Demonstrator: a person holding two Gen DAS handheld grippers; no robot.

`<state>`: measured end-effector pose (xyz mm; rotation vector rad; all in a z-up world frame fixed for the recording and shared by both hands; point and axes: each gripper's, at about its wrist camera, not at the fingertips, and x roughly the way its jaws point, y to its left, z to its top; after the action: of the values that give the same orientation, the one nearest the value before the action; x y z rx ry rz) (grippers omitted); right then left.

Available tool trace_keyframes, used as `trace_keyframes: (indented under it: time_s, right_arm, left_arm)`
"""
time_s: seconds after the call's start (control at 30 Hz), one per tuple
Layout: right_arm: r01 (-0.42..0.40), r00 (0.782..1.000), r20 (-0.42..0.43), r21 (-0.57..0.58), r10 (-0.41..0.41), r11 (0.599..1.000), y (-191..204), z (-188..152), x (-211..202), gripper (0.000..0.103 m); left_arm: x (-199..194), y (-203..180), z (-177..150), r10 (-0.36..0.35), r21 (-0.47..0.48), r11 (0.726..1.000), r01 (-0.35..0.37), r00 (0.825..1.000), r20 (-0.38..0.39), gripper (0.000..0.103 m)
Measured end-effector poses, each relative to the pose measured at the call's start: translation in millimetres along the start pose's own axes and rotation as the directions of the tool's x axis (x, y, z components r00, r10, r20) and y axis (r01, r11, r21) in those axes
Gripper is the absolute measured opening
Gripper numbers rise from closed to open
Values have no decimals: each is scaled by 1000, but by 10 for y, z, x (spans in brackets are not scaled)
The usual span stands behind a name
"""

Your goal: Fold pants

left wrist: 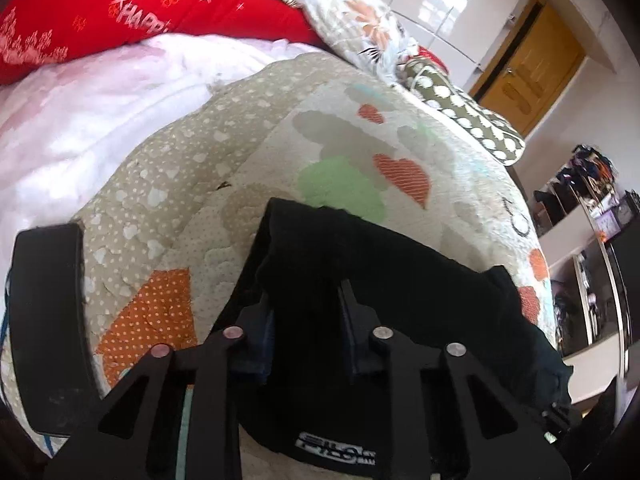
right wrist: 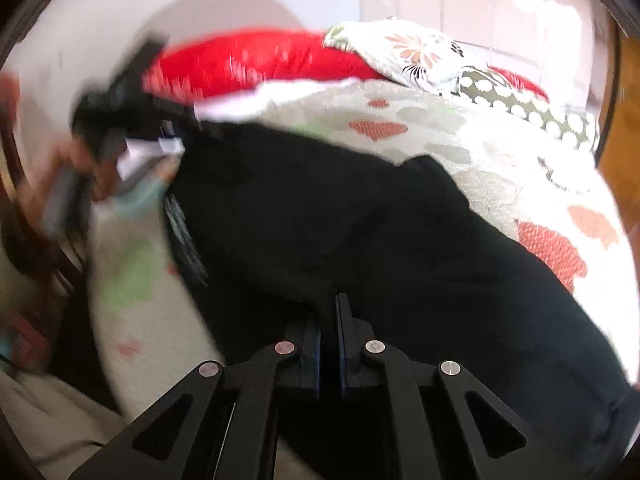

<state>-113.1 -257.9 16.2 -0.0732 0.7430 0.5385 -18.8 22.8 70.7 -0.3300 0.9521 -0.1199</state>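
Black pants (left wrist: pixel 360 264) lie on a patchwork quilt (left wrist: pixel 240 140) with hearts and dots. In the left wrist view my left gripper (left wrist: pixel 308 316) is shut on a bunched fold of the black cloth, which fills the gap between its fingers. A white label (left wrist: pixel 336 446) shows on the cloth below. In the blurred right wrist view the pants (right wrist: pixel 360 220) spread wide across the quilt (right wrist: pixel 540 184). My right gripper (right wrist: pixel 330 328) is shut on their near edge, its fingers almost touching. My left gripper (right wrist: pixel 188 122), held by a hand (right wrist: pixel 76 160), meets the pants at the upper left.
A red pillow (left wrist: pixel 140 12) and a floral pillow (left wrist: pixel 360 28) lie at the far end of the bed, with a white blanket (left wrist: pixel 100 112) before them. A wooden door (left wrist: pixel 532 68) and cluttered shelves (left wrist: pixel 580 208) stand to the right. A black flat piece (left wrist: pixel 48 320) stands at the left edge.
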Motion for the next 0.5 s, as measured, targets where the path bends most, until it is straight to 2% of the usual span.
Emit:
trace_keyframes:
  time_s: [0.1,0.2,0.33,0.4,0.43,0.47,0.5]
  right_arm:
    - [-80,997,30,64,78,995,-60,-32,-274,5]
    - [-94,996,14,51,93,994,12,-94,-388,5]
    - [-54,995,-85,26,56,998,65,-283,-126,8]
    - [-39,994,-105,42,44,998,32,-318,-24,9]
    - [-49,993,-104,63,56,997,13,-302,-51,14]
    - [-69,991,-105,96,79,993,-22,-243,-104,20]
    - [-92,990,-93,116,103,989,-49,-193,-164,35]
  left_arm:
    - [-166,-49,-52,-44,13,999,43,999,16,20]
    - [-311,-34,-152,-52,24,998,52,998,26,20]
    - [-142,93,-300,23,10,1000,-23,999,-29,20]
    - [-73,148,-343,33,-4,999,-33,998,-56,25]
    - [-103,164,-345,35,-9,999,-35,998,-47,27]
    - [-168,169,-328,40,-14,999,-40,999,-26,36]
    - [-224,174,-312,48,-18,999,-48,999,-9,43]
